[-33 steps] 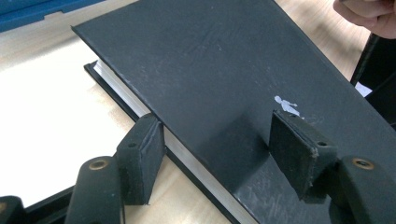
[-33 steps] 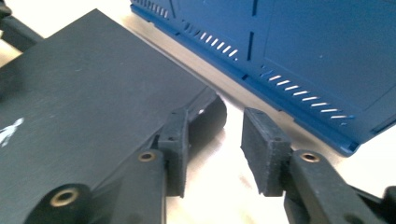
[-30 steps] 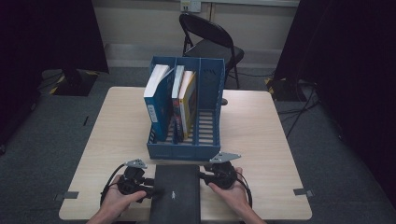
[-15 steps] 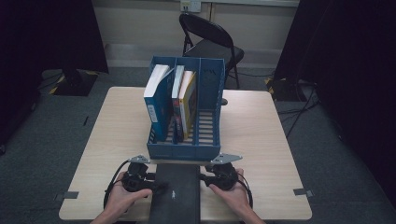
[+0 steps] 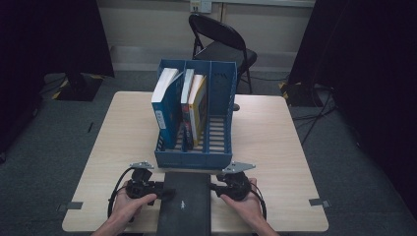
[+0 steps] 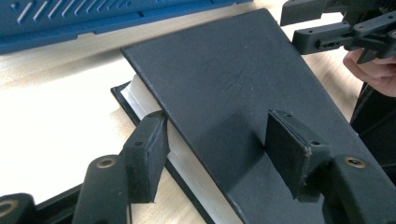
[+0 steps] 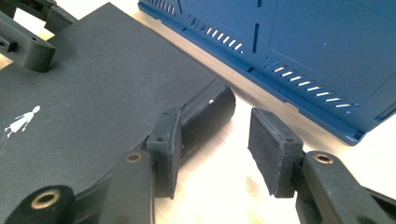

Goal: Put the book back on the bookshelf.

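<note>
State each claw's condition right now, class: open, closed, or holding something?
Left claw: open, jaws just closing, straddling the flat black hardcover book's page edge.
Right claw: open beside its spine.

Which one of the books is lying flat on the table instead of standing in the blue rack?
The black hardcover book, flat at the table's near edge between the two grippers. The blue-covered book, the yellow-covered book and the one between them all stand upright in the blue plastic file rack.

Black hardcover book (image 5: 184, 206), lying flat, near table edge, front cover lifted
</note>
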`<state>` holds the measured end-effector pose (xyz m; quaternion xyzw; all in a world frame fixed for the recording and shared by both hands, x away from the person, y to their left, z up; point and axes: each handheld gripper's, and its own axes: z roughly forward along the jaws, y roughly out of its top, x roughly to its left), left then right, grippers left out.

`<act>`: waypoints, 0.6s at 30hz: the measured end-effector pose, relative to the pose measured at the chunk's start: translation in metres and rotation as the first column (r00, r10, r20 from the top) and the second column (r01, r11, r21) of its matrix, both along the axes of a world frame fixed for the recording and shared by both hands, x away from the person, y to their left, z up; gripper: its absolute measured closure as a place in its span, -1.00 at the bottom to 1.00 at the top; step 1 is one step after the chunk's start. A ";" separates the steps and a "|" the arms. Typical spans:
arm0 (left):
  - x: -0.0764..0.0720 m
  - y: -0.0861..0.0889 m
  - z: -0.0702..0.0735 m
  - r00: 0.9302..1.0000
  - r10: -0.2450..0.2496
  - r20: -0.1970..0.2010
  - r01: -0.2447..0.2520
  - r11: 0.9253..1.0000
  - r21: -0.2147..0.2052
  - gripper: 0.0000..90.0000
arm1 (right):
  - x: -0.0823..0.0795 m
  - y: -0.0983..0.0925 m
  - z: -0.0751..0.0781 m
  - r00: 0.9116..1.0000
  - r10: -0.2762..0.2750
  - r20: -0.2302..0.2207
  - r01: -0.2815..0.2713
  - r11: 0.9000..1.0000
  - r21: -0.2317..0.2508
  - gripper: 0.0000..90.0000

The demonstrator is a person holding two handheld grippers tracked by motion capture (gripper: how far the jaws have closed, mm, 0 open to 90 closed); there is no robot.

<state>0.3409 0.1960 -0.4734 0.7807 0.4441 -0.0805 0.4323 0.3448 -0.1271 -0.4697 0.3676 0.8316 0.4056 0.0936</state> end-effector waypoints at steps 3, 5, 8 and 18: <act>-0.001 0.004 0.003 1.000 0.013 0.003 -0.013 0.999 -0.045 -0.03 | 0.000 -0.001 0.000 1.000 -0.001 0.001 0.001 1.000 -0.002 0.20; -0.002 0.004 0.004 1.000 0.016 0.004 -0.015 0.998 -0.061 -0.03 | 0.000 -0.001 0.000 1.000 -0.003 0.001 0.003 1.000 0.000 0.20; -0.003 0.005 0.006 1.000 0.026 -0.001 -0.026 0.996 -0.090 -0.04 | -0.001 -0.001 0.000 1.000 -0.007 0.006 0.007 1.000 0.000 0.19; -0.008 0.011 0.012 0.999 0.025 -0.021 -0.028 0.987 -0.158 0.03 | -0.001 -0.002 0.000 1.000 -0.009 0.003 0.009 1.000 0.005 0.20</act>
